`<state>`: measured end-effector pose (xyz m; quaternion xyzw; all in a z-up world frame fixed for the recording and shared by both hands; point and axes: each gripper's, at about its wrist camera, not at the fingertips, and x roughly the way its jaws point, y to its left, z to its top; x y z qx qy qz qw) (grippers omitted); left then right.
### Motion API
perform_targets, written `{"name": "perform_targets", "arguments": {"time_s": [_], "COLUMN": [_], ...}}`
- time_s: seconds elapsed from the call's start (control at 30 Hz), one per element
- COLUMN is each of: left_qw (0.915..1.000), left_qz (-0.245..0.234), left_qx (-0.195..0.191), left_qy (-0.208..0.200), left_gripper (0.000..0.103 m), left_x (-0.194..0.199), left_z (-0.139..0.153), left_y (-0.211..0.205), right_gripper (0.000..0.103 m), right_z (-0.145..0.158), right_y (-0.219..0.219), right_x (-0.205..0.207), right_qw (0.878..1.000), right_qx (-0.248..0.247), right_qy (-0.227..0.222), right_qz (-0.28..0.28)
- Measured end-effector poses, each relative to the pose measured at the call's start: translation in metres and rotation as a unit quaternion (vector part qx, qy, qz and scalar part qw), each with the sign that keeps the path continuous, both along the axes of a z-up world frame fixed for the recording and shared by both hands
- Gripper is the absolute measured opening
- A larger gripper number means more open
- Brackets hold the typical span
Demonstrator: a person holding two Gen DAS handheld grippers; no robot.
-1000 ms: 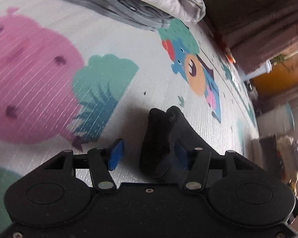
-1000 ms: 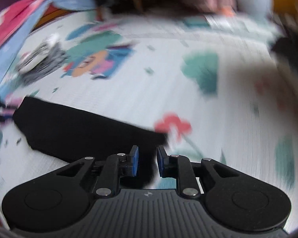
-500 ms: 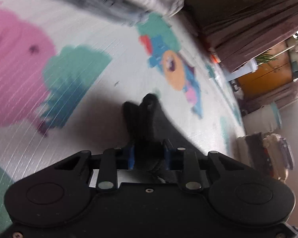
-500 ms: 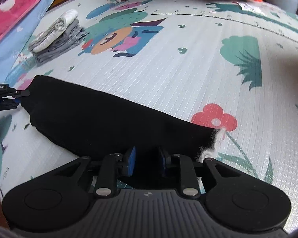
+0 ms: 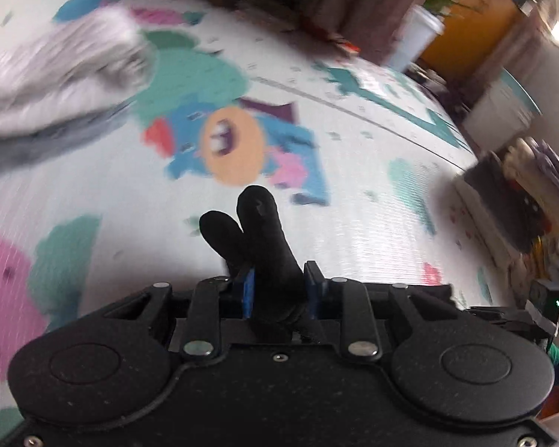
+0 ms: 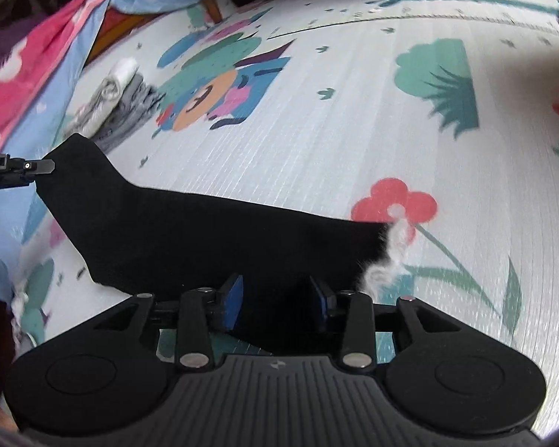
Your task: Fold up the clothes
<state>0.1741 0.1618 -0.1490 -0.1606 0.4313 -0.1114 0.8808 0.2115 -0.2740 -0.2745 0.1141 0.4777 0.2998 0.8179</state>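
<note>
A black garment is stretched over the patterned play mat, lifted at its far left corner. My left gripper is shut on a bunched black fold of that garment, which sticks up between the blue pads. In the right wrist view the left gripper's tip holds the garment's far corner. My right gripper is shut on the near edge of the garment, the cloth filling the gap between its pads. A white fuzzy trim shows at the garment's right end.
A stack of folded grey and white clothes lies on the mat at the left; it shows blurred in the left wrist view. Pink and blue bedding hangs at the far left. Furniture, curtains and a cluttered shelf edge the mat.
My left gripper closed on the black cloth, then lifted and swung right with it. My right gripper stays on the near edge while the garment's left corner rises off the mat.
</note>
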Motion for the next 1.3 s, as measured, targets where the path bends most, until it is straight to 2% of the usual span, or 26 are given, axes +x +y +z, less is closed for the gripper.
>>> {"name": "perform_targets", "arguments": {"time_s": [0.13,0.2,0.27,0.4,0.47,0.53,0.63,0.7,0.77,0.9,1.0,1.1,1.17,1.2,1.23,1.27,1.3], "left_qw": [0.9968,0.9903,0.9799,0.9453,0.9313,0.9121,0.8922,0.8815,0.8734,0.8821,0.8585,0.8292,0.8213,0.8182,0.8103,0.8069,0.8133], "left_qz": [-0.062,-0.112,-0.162,-0.266,-0.299,-0.337,-0.373,-0.388,-0.391,-0.373,-0.385,-0.392,-0.392,-0.393,-0.406,-0.425,-0.44], "left_qx": [0.044,0.078,0.113,0.188,0.208,0.233,0.254,0.267,0.283,0.275,0.313,0.354,0.366,0.368,0.366,0.349,0.316], "left_qy": [-0.025,-0.025,-0.025,-0.014,-0.005,-0.016,-0.016,-0.031,-0.066,-0.082,-0.13,-0.181,-0.196,-0.202,-0.211,-0.216,-0.213], "left_gripper": [0.025,0.025,0.025,0.025,0.024,0.024,0.024,0.024,0.024,0.023,0.023,0.023,0.022,0.014,0.012,0.012,0.014], "left_x": [0.009,0.019,0.028,0.046,0.052,0.053,0.047,0.038,0.029,0.011,-0.014,-0.032,-0.037,-0.039,-0.041,-0.044,-0.047], "left_z": [0.014,0.013,0.011,-0.002,-0.008,-0.013,-0.021,-0.027,-0.031,-0.042,-0.054,-0.066,-0.072,-0.074,-0.078,-0.081,-0.081], "left_y": [-0.062,-0.097,-0.132,-0.192,-0.215,-0.241,-0.271,-0.288,-0.305,-0.33,-0.348,-0.361,-0.367,-0.371,-0.376,-0.378,-0.378], "right_gripper": [0.04,0.04,0.04,0.042,0.045,0.046,0.048,0.051,0.051,0.051,0.051,0.053,0.053,0.053,0.053,0.053,0.053], "right_z": [-0.006,-0.013,-0.019,-0.035,-0.039,-0.044,-0.052,-0.059,-0.064,-0.074,-0.083,-0.088,-0.092,-0.094,-0.097,-0.099,-0.101], "right_y": [-0.017,-0.032,-0.047,-0.076,-0.085,-0.089,-0.094,-0.096,-0.098,-0.107,-0.116,-0.121,-0.122,-0.123,-0.124,-0.125,-0.127], "right_x": [0.001,0.0,0.0,-0.005,-0.008,-0.007,-0.007,-0.005,-0.004,-0.011,-0.017,-0.018,-0.018,-0.018,-0.017,-0.017,-0.017], "right_qw": [0.997,0.99,0.979,0.941,0.924,0.912,0.893,0.885,0.88,0.853,0.83,0.823,0.816,0.812,0.807,0.801,0.795], "right_qx": [0.061,0.106,0.153,0.25,0.284,0.305,0.335,0.345,0.35,0.384,0.411,0.421,0.432,0.438,0.445,0.454,0.462], "right_qy": [0.036,0.062,0.089,0.136,0.144,0.152,0.164,0.175,0.181,0.191,0.199,0.202,0.207,0.209,0.211,0.213,0.214], "right_qz": [-0.029,-0.064,-0.103,-0.185,-0.212,-0.228,-0.251,-0.258,-0.264,-0.297,-0.321,-0.323,-0.324,-0.325,-0.327,-0.328,-0.33]}}
